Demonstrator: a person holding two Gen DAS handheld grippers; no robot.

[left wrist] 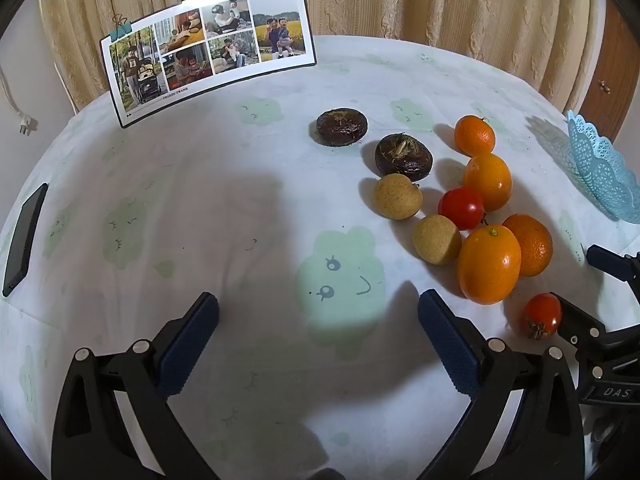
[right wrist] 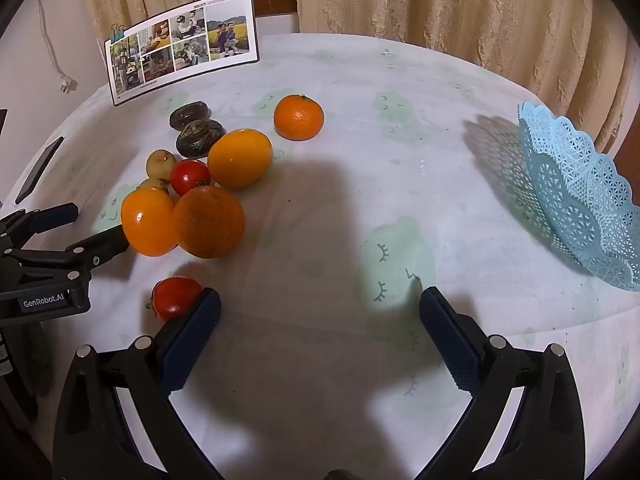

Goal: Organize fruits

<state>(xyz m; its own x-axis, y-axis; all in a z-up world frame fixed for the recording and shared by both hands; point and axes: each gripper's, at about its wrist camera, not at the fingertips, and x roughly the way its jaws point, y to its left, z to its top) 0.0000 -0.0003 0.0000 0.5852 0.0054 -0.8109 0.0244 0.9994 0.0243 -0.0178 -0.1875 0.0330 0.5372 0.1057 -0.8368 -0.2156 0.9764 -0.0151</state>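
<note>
Fruit loose on the surface (right wrist: 320, 80) – both tools spread wide, holding nothing.
We see the fruits (right wrist: 208, 222) clustered near the left tool (left wrist: 318, 316); right tool (right wrist: 320, 312) beside a tomato (right wrist: 176, 298). Round, smooth, prob. light – we'd pinch across the middle, gently. Basket (right wrist: 580, 200) well apart; neighbours crowd the grab.

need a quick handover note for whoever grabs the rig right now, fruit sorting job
Left claw: open, nothing in it, over bare tablecloth left of the fruit.
Right claw: open, nothing in it; a small tomato lies by its left finger.
Fruit: all loose on the cloth in one cluster: four orange fruits, one of them sitting apart, a second tomato, two tan round fruits and two dark brown ones.
Blue basket: at the right edge of the table, no fruit visible in it.
Done: nothing sorted yet.
Left: every fruit.
</note>
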